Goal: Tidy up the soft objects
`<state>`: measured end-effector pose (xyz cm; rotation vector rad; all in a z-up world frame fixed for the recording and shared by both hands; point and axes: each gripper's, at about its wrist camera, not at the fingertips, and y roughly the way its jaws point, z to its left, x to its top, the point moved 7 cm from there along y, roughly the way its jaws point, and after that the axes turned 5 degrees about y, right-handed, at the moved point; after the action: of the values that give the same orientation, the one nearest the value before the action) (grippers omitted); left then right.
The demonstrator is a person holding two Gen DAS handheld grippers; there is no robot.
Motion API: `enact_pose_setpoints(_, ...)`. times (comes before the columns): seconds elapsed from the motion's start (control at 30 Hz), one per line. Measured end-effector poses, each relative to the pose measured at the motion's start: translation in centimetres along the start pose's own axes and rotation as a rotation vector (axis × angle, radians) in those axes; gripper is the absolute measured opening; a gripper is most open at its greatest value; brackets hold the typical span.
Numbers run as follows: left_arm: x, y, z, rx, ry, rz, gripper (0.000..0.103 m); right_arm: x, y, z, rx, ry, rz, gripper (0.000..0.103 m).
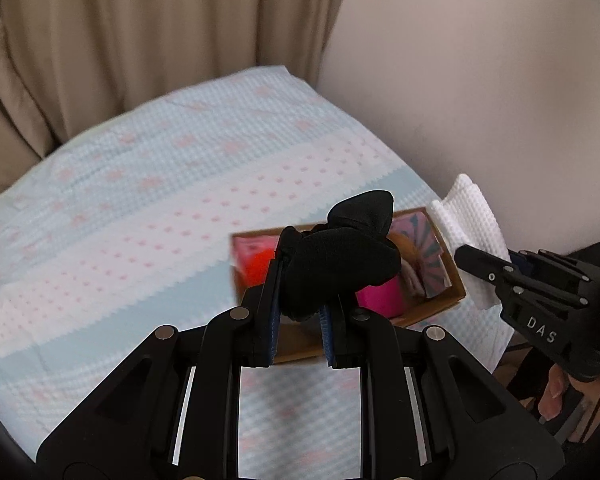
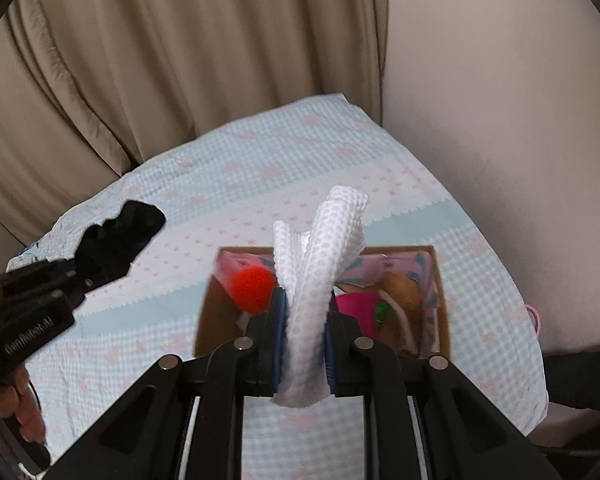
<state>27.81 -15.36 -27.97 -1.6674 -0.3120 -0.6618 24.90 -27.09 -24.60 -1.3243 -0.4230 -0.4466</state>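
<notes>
My left gripper (image 1: 300,276) is shut on a bunched black cloth (image 1: 340,256) and holds it above the near left part of a brown cardboard box (image 1: 454,276). My right gripper (image 2: 306,312) is shut on a folded white waffle cloth (image 2: 320,272) and holds it over the same box (image 2: 440,280). The box holds a red pom-pom (image 2: 252,288), a pink item (image 2: 352,306), a tan fuzzy item (image 2: 402,290) and pink patterned fabric (image 2: 404,262). The white cloth (image 1: 474,228) and the right gripper (image 1: 480,260) show at the right of the left wrist view. The black cloth (image 2: 120,236) shows at the left of the right wrist view.
The box sits on a bed with a light blue and white cover with pink dots (image 1: 140,200). Beige curtains (image 1: 140,40) hang behind the bed. A pale wall (image 2: 500,120) runs along the bed's right side. A pink loop (image 2: 534,316) lies at the cover's right edge.
</notes>
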Motion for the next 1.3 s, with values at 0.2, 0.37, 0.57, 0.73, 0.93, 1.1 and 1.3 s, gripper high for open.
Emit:
enact_pose_setpoints(0.2,-0.6,7.1,-2.1,0.008,-0.066,0.146,0.015,0.4,3.8,-4.6,0.045,0.062,0.104,0.015)
enact_pose_setpoints(0.37,-1.3,12.3,-3.0,0.015,-0.082,0.25,0.015,0.5,8.2,-6.6,0.068,0.071,0.204,0.015)
enact_pose_setpoints(0.57,-1.4,15.8,-3.6,0.031,-0.051,0.337,0.015,-0.2,12.1,-8.4,0.074,0.111,0.316,0.015)
enact_pose_setpoints(0.73,-1.0,16.2,-3.5,0.091,0.01,0.358,0.089,-0.1,13.3,-9.3,0.102,0.157,0.326,0.041)
enact_pose_setpoints(0.93,-2.3,15.5,-1.9,0.077,-0.013,0.378,0.103,0.4,13.9,-11.1,0.118,0.24,0.35,0.103)
enact_pose_setpoints(1.1,-2.2,15.0,-1.8,0.074,-0.012,0.376,0.103,0.3,14.0,-10.6,0.107,0.219,0.378,0.103)
enact_pose_setpoints(1.3,-1.6,13.1,-1.6,0.063,-0.023,0.351,0.103,0.7,12.7,-9.8,0.104,0.206,0.362,0.103)
